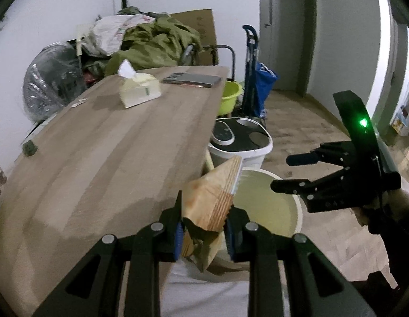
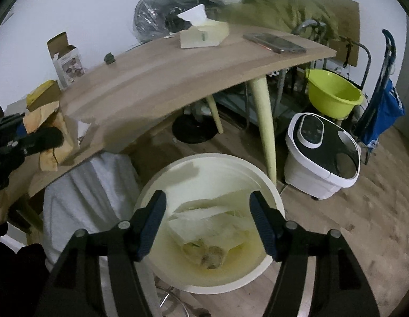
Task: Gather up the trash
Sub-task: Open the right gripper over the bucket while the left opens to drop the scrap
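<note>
The job is looking partly done. The white bin [image 2: 204, 169], standing on the floor just off the near edge of the tabletop [image 1: 98, 163], is already holding pale wrappers [image 2: 217, 227] and some dark scraps at its bottom. Still on the tabletop are a small dark green crumpled lump [image 1: 30, 149] near its left edge and a small white scrap [image 1: 78, 102] toward the far left corner; both are probably waiting to be collected. The tissue box [image 1: 138, 89] and the phone [image 1: 191, 79] at the far end are likely not rubbish.

The left gripper [image 1: 204, 235] is clamping a crumpled brown paper bag [image 1: 212, 195], its blue pads pinching the lower part while the rest is sticking up past the fingertips. It is angling downward over the near edge of the tabletop, with the bag leaning toward the bin but not yet over its middle.

The right gripper [image 2: 208, 227] is pointing steeply down into the bin, its jaws standing wide apart with nothing between them. The wrappers are lying below, clear of the pads. A grey cloth [image 2: 85, 198] is hanging beside the bin under the near edge.
</note>
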### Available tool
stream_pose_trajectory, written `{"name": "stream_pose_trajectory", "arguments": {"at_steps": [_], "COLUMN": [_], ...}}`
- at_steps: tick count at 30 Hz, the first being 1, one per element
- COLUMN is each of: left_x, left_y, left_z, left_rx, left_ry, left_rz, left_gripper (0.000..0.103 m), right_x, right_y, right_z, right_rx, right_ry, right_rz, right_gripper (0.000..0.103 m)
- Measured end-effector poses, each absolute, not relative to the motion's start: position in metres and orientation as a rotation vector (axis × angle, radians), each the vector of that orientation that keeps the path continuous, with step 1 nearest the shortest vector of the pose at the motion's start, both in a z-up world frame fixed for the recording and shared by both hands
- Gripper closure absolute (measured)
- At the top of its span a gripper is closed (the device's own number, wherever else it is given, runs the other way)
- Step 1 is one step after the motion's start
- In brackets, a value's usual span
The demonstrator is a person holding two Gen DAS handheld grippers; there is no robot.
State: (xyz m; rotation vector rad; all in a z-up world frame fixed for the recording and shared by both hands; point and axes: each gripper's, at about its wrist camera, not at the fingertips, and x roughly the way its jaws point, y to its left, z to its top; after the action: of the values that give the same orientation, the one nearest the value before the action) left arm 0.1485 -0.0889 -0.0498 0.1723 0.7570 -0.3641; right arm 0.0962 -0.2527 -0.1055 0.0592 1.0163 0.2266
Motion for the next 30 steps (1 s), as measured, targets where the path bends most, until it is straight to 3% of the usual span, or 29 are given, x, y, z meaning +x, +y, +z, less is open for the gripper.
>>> {"name": "stream_pose_trajectory", "arguments": {"at_steps": [18, 21, 26, 30], "left_x": [0.191, 0.194, 0.192, 0.189], "left_y": [-0.175, -0.184, -0.189, -0.187], "left_z": [-0.097, -0.105, -0.112, -0.107], "left_rx": [0.240, 0.227, 0.213, 0.204], "left_ry": [0.901, 0.930, 0.953, 0.940], "left_rz": [-0.546, -0.565, -0.582, -0.582], "left_gripper": [0.073, 0.066, 0.045, 0.040], "right_x": [0.047, 0.039, 0.034, 0.031], "right_y": [-0.327, -0.332, -0.333, -0.329], "right_z": [-0.115, -0.114, -0.108, -0.105], "right_rx": [0.142, 0.142, 0.134, 0.125], "right_ry": [1.039, 1.042, 1.038, 1.040], "right_rz": [0.007, -0.016, -0.039, -0.045], "right_gripper": [0.039, 0.039, 0.039, 0.039]}}
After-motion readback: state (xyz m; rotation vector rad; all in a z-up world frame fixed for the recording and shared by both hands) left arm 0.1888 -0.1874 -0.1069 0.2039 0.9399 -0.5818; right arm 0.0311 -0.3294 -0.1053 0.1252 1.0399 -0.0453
